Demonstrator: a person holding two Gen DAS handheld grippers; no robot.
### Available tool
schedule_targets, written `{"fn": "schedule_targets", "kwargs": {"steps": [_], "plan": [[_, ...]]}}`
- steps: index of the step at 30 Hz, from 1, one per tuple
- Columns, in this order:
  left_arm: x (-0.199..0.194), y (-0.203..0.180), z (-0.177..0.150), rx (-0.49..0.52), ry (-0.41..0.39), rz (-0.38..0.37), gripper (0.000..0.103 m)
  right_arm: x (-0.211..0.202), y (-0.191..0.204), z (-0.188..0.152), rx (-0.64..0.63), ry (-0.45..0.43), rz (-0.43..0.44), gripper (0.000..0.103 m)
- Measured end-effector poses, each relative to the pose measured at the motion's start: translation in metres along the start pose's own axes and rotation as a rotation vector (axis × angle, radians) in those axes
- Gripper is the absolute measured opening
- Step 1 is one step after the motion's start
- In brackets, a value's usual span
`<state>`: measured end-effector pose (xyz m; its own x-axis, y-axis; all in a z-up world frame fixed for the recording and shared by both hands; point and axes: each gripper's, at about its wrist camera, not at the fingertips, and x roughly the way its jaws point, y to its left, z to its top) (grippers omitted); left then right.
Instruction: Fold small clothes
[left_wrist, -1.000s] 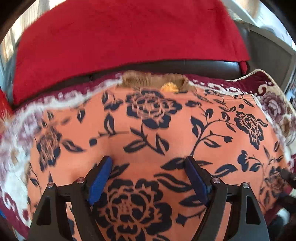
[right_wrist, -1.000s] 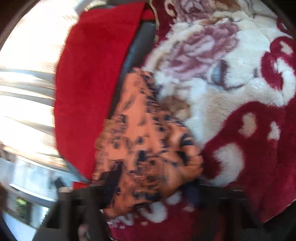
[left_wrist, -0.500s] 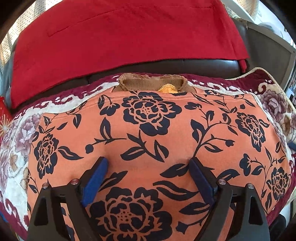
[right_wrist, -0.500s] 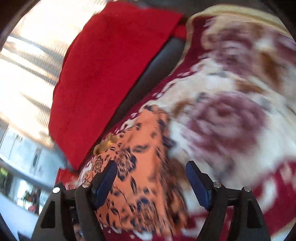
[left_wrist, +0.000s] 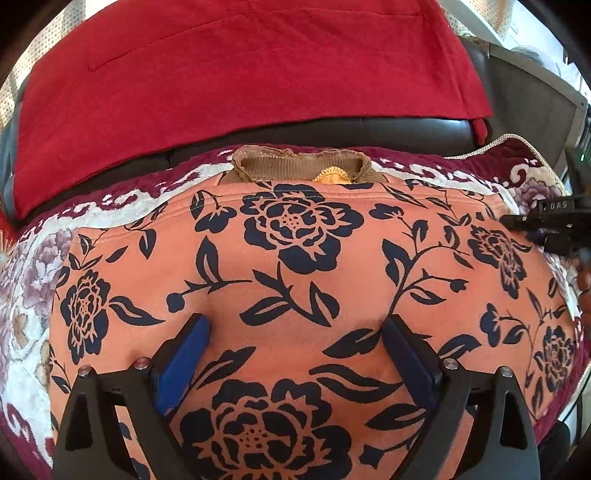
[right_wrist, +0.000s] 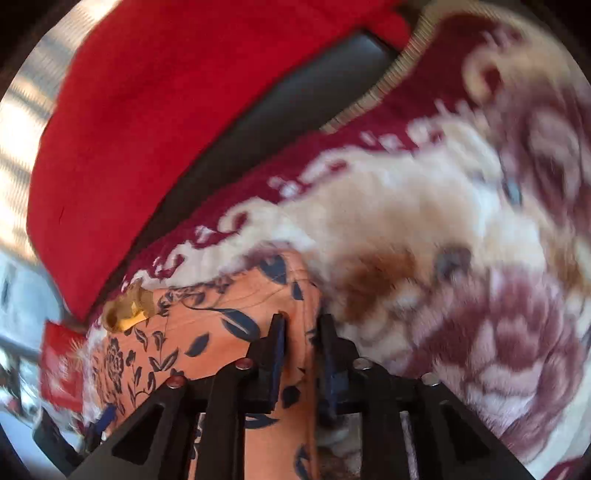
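An orange garment (left_wrist: 295, 258) with a dark blue flower print lies spread flat on a plush blanket, its brown ribbed collar (left_wrist: 295, 168) at the far side. My left gripper (left_wrist: 295, 321) hovers over the garment's near middle. Its jaws are opening wide and nothing is pinched between them. My right gripper (right_wrist: 303, 319) is at the garment's (right_wrist: 221, 332) right edge. Its jaws are closing, and a strip of the orange fabric fills the narrow gap between them. The right gripper (left_wrist: 546, 221) also shows at the right rim of the left wrist view.
The garment rests on a maroon and cream flowered blanket (right_wrist: 461, 258) on a dark leather sofa (left_wrist: 332, 129). A red cloth (left_wrist: 240, 66) drapes over the sofa back. A small red thing (right_wrist: 61, 365) lies beyond the garment's left side.
The right gripper let go of the bunched garment, swung across with its jaws wide, and now has them narrow on the garment's right edge. The garment lies flatter. The left jaws stand slightly wider.
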<state>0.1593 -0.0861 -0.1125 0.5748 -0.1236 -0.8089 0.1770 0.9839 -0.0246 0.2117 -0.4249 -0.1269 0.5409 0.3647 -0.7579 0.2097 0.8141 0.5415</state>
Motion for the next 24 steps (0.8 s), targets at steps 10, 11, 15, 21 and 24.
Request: {"fn": "schedule_targets", "kwargs": {"steps": [10, 11, 15, 21, 24], "plan": [[-0.053, 0.081, -0.021, -0.221, -0.023, 0.021, 0.094, -0.095, 0.068, -0.092, -0.140, -0.097, 0.270, 0.082], [-0.055, 0.086, -0.024, -0.229, -0.021, 0.029, 0.094, -0.090, 0.073, -0.104, -0.146, -0.066, 0.324, 0.082], [-0.068, 0.108, -0.036, -0.277, -0.016, 0.039, 0.094, -0.037, 0.055, -0.117, -0.072, 0.003, 0.230, 0.082], [-0.089, 0.127, -0.048, -0.276, -0.059, 0.064, 0.094, -0.057, 0.057, -0.116, -0.006, -0.068, 0.266, 0.082], [-0.090, 0.138, -0.055, -0.311, -0.055, 0.035, 0.094, -0.061, 0.071, -0.121, -0.072, -0.068, 0.278, 0.087]]}}
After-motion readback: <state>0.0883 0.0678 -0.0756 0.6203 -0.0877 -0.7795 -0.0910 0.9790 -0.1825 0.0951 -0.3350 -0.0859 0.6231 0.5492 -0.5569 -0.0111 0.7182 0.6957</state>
